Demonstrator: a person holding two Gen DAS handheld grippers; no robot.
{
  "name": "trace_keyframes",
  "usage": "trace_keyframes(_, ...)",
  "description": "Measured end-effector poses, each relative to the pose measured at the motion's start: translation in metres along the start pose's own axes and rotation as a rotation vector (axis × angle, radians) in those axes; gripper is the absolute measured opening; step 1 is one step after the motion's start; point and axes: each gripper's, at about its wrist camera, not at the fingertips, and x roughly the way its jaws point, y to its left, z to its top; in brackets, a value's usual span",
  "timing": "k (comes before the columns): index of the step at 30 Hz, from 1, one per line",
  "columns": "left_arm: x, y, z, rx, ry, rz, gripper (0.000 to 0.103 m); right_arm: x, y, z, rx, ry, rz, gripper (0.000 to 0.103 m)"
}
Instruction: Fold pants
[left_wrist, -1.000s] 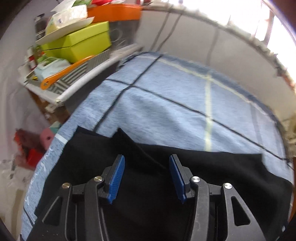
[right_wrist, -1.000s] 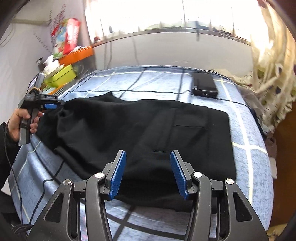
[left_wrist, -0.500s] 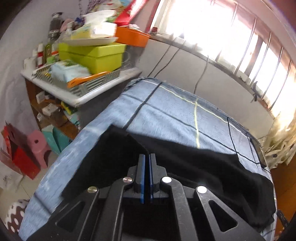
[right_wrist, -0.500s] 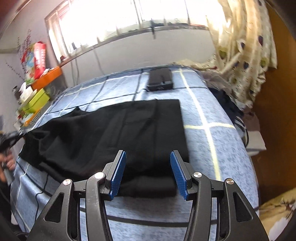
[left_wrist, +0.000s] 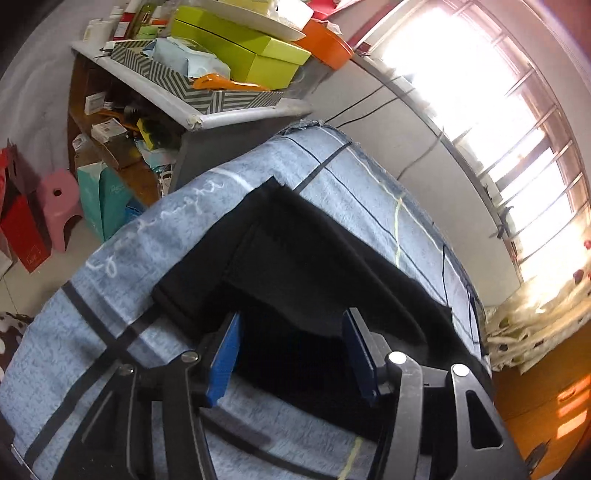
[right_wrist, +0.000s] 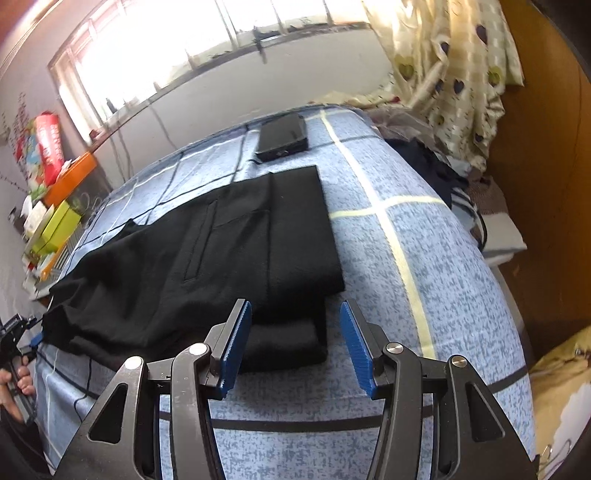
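Black fabric pants (left_wrist: 295, 266) lie flat on the blue checked bedsheet (left_wrist: 110, 295). From the left wrist, the left gripper (left_wrist: 291, 350) has just been opening – its blue pads stand apart over the pants' near edge, pressing nothing. From the right wrist, the same pants (right_wrist: 207, 251) stretch across the bedsheet (right_wrist: 424, 277), near a flat black box (right_wrist: 284, 136). The right gripper (right_wrist: 295, 343) stands wide – the folded corner lies between its pads, untouched.

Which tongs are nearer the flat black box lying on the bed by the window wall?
Right. The right tongs hang open over the near end of the pants, with the box just past them. The left tongs are at the pants' opposite end.
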Motion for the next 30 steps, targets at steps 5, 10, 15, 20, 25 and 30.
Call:
trace_keyframes(5, 0.014, -0.004, 0.012, -0.022, 0.035, 0.084, 0.004, 0.003, -0.011, 0.002, 0.078, 0.013, 0.031, 0.051)
trace_keyframes(10, 0.009, -0.015, 0.016, 0.064, -0.016, 0.094, 0.004, 0.008, -0.025, 0.011, 0.184, 0.024, 0.147, 0.051)
trace_keyframes(15, -0.007, -0.018, 0.032, 0.099, -0.072, 0.062, 0.004, 0.020, -0.038, 0.022, 0.285, 0.043, 0.205, 0.051)
trace_keyframes(20, -0.004, -0.031, 0.045, 0.159, -0.076, 0.058, 0.004, 0.008, -0.038, 0.037, 0.295, -0.012, 0.234, 0.009)
trace_keyframes(25, -0.025, -0.037, 0.059, 0.169, -0.141, 0.013, 0.004, -0.040, -0.018, 0.043, 0.263, -0.111, 0.304, 0.007)
trace_keyframes(30, -0.025, -0.020, 0.051, 0.173, -0.134, 0.031, 0.004, -0.036, -0.023, 0.025, 0.272, -0.081, 0.254, 0.007)
